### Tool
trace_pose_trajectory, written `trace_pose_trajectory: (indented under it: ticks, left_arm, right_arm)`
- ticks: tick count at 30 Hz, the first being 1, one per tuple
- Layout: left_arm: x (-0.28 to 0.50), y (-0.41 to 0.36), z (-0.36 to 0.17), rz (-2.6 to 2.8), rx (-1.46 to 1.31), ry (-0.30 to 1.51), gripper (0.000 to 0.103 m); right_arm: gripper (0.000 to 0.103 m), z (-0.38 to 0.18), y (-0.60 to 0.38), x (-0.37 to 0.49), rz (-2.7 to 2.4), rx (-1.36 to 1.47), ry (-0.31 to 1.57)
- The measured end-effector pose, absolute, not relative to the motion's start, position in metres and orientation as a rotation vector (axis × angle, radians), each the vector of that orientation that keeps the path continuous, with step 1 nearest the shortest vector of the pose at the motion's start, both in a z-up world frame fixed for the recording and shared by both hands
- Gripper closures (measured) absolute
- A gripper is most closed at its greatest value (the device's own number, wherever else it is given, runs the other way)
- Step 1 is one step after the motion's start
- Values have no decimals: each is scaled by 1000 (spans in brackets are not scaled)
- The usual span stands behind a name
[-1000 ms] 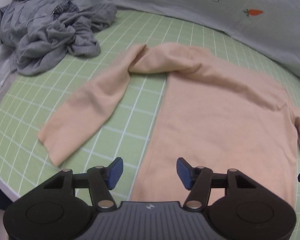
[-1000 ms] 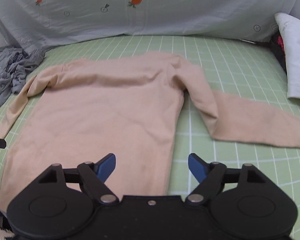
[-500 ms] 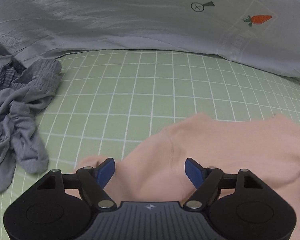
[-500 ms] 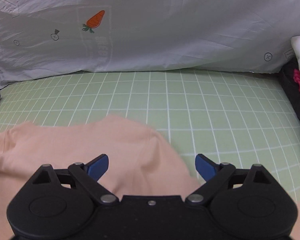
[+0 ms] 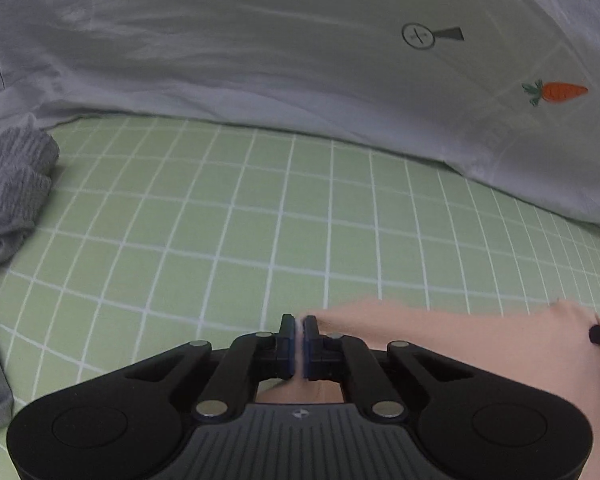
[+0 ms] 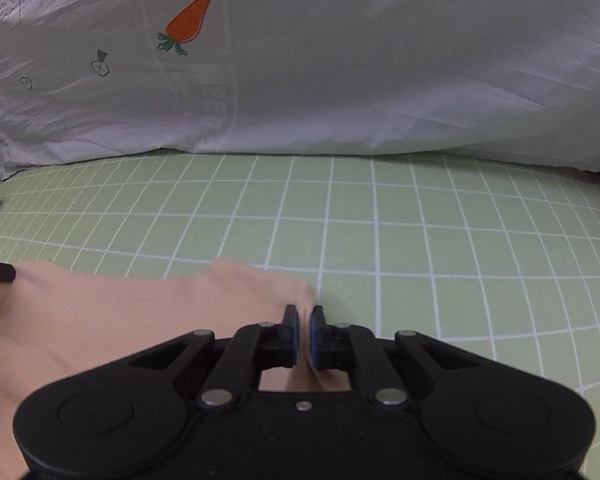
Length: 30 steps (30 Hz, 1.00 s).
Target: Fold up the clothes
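Both grippers have just closed on the far edge of the peach long-sleeved sweater (image 5: 480, 344). One second earlier each gripper was wide open above the lower half of the garment, which lay flat with its sleeves spread. Since then both have travelled up the garment to its shoulder line.

The left gripper (image 5: 299, 330) now has its jaws nearly together, pinching a thin fold of fabric at the sweater's left shoulder. The right gripper (image 6: 305, 320) is likewise clamped on the fabric at the right shoulder. In the right wrist view, the tip of the left gripper shows at the far left edge of the sweater (image 6: 132, 320).

The sweater lies on the green grid-patterned bed sheet (image 5: 260, 208), its top edge well short of the white carrot-print quilt (image 5: 300, 60) along the far side of the bed. A heap of grey clothes (image 5: 8, 200) sits toward the left edge.

Judgement: with both shoulders gripped, the garment is ready to be lifted or folded; no fold is made yet.
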<state>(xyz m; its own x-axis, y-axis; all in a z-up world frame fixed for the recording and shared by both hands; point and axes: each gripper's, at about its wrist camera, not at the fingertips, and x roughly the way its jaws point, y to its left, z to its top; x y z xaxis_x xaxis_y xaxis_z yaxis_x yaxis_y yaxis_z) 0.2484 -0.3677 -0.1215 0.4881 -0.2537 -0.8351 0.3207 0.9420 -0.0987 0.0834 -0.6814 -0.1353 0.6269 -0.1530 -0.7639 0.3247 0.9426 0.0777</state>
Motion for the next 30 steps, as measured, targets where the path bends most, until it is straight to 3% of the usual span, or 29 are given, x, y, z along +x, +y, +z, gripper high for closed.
trace_pose_trajectory:
  ticks: [4, 5, 6, 7, 8, 9, 10, 11, 12, 15, 22, 30]
  left_arm:
    - [267, -379, -125, -312, 59, 1018, 98]
    - [265, -381, -125, -312, 59, 1028, 96]
    - [261, -382, -123, -302, 63, 1023, 89]
    - [255, -382, -118, -291, 63, 1006, 77]
    - [247, -380, -111, -284, 60, 989, 69]
    - [239, -377, -104, -281, 53, 974, 40]
    - [230, -373, -97, -276, 42, 958, 12]
    - [218, -367, -89, -264, 17, 935, 7]
    - [203, -360, -82, -247, -15, 911, 7]
    - [157, -343, -72, -237, -62, 932, 7]
    - [45, -322, -73, -341, -56, 1038, 7]
    - [-26, -325, -57, -581, 85, 982, 7]
  right_arm:
    - [95, -141, -682, 94, -306, 234, 845]
    - [91, -139, -680, 94, -309, 216, 862]
    - [83, -137, -678, 95, -311, 198, 879]
    - [76, -134, -675, 93, -318, 181, 887]
    - [58, -127, -672, 87, -330, 164, 882]
    - [40, -121, -670, 81, -342, 146, 876]
    - [33, -115, -667, 74, -348, 141, 868]
    - [20, -107, -664, 64, -343, 154, 855]
    - [12, -100, -660, 53, -338, 170, 841]
    - [0, -83, -643, 10, -334, 216, 806]
    - [0, -69, -597, -93, -374, 312, 800]
    - [0, -51, -566, -176, -518, 363, 748]
